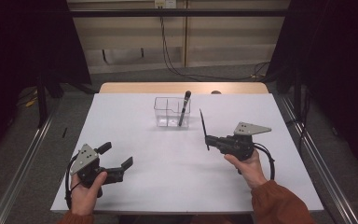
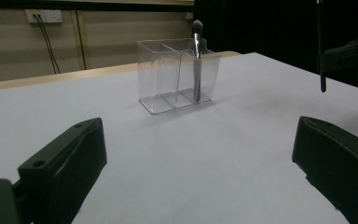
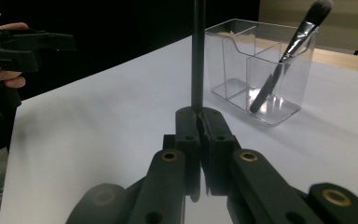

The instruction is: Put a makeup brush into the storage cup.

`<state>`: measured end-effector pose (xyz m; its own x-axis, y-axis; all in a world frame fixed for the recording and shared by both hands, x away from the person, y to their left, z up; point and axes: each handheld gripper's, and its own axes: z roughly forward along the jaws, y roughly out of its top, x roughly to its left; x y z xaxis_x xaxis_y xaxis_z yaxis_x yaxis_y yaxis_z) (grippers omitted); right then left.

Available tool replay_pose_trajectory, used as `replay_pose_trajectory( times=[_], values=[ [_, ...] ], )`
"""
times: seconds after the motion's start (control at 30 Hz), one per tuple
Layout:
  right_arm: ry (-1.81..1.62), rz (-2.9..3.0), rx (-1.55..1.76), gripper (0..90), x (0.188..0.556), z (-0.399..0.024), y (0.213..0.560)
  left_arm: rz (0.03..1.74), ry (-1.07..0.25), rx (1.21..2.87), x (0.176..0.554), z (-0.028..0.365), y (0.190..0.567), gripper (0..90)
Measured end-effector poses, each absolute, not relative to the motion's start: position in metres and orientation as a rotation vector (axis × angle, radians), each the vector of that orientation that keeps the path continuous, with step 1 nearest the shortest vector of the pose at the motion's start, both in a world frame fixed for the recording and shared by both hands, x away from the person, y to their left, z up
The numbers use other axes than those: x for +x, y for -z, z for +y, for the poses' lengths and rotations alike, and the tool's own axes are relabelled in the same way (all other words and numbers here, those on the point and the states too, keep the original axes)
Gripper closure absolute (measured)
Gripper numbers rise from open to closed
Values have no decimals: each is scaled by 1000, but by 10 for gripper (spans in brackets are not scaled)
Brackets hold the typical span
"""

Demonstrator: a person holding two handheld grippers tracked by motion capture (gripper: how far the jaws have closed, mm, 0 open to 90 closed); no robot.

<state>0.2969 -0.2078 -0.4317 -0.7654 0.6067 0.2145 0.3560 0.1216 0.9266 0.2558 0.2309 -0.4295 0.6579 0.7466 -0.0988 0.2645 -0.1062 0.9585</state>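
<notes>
The right gripper (image 1: 209, 139) had its jaws pressed tight on a thin dark stick (image 1: 203, 126), probably a slim brush or pencil, though its top ran out of the right gripper view. The stick stood nearly upright, just right of and nearer than the clear divided holder (image 1: 169, 112) at the table's (image 1: 168, 186) far middle. A makeup brush (image 1: 184, 107) leaned in the holder's right compartment. The left gripper (image 1: 116, 156), near left, gaped wide and empty.
</notes>
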Motion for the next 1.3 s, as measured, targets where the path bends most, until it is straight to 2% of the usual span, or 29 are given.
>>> replay_pose_trajectory(
  times=[0.7, 1.3],
  values=[
    [-1740, 2216, 860, 870, 285, -186, 426, 671, -465, 1714, 264, 171, 406, 27],
    [-1761, 2263, 824, 869, 281, -172, 429, 614, -318, 1704, 279, 111, 397, 21]
  ],
)
